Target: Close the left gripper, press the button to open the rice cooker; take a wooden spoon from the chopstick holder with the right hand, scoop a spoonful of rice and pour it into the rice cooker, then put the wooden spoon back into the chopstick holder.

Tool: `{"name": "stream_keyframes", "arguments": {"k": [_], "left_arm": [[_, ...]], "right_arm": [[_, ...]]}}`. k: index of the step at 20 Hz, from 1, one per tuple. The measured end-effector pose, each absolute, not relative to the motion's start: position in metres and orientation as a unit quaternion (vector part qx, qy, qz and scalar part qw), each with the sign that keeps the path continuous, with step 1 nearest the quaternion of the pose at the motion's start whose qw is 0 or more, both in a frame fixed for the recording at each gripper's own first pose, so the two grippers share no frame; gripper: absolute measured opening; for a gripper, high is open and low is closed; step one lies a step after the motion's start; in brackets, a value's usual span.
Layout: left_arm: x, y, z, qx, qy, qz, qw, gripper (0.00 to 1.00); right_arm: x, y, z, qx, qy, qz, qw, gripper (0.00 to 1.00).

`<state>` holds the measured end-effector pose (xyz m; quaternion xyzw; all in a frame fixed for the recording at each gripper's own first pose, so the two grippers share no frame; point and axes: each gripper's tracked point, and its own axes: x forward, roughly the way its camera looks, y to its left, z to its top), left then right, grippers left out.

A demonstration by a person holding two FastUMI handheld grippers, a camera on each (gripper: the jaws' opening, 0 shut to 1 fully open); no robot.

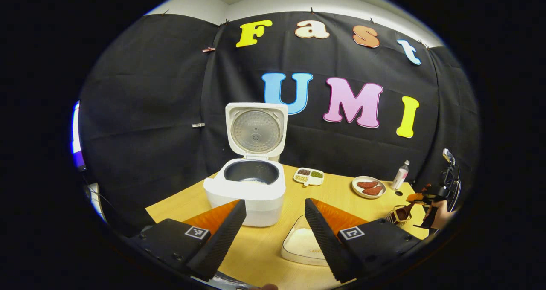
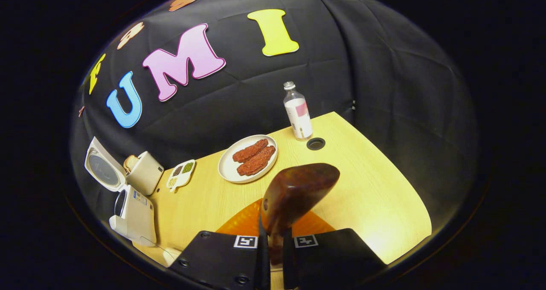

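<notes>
The cooker point(image 1: 249, 187) is white, with a dark grey pot and a silvery disc under its raised lid. The spoon point(image 2: 294, 194) is glossy reddish-brown wood. The worktop point(image 2: 375, 187) is pale yellow woodgrain. A white plate point(image 2: 247, 158) bears reddish-brown pieces, and a clear bottle point(image 2: 297, 111) carries a pink-and-white label.

We see both views lit evenly from above, the wooden table point(image 2: 204, 196) bright with a glare patch at its near right corner; fisheye bending curves its edges and the wall, and the close spoon point(image 2: 298, 192) looks slightly soft
</notes>
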<state>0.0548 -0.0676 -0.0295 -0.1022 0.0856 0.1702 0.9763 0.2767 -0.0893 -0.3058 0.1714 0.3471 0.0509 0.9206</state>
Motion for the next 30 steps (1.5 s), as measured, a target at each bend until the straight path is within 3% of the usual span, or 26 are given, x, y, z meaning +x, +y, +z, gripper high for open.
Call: {"name": "stream_keyframes", "arguments": {"k": [5,8,9,11,12,18,23,30], "left_arm": [[0.049,-0.069,-0.034,-0.113,0.091,0.178,0.973,0.95],[0.055,-0.063,-0.028,-0.101,0.086,0.18,0.975,0.95],[0.059,-0.059,-0.026,-0.098,0.084,0.182,0.975,0.95],[0.066,-0.051,-0.02,-0.098,0.078,0.186,0.975,0.95],[0.069,-0.048,-0.02,-0.102,0.076,0.188,0.974,0.95],[0.089,-0.009,0.004,-0.097,0.065,0.199,0.973,0.95],[0.108,0.03,0.064,-0.111,0.021,0.202,0.973,0.95],[0.159,0.08,0.154,-0.052,0.001,0.181,0.982,0.95]], "right_arm": [[0.272,-0.082,-0.306,0.182,0.35,0.055,0.917,0.22],[0.267,-0.083,-0.307,0.165,0.349,0.065,0.92,0.34],[0.263,-0.084,-0.307,0.157,0.35,0.069,0.921,0.44],[0.254,-0.09,-0.304,0.139,0.35,0.073,0.923,0.87],[0.252,-0.093,-0.304,0.133,0.348,0.074,0.925,0.98],[0.223,-0.115,-0.29,0.102,0.343,0.065,0.931,0.99],[0.186,-0.141,-0.275,0.072,0.34,0.04,0.937,0.99],[0.122,-0.115,-0.261,0.062,0.353,0.054,0.932,0.99]]}}
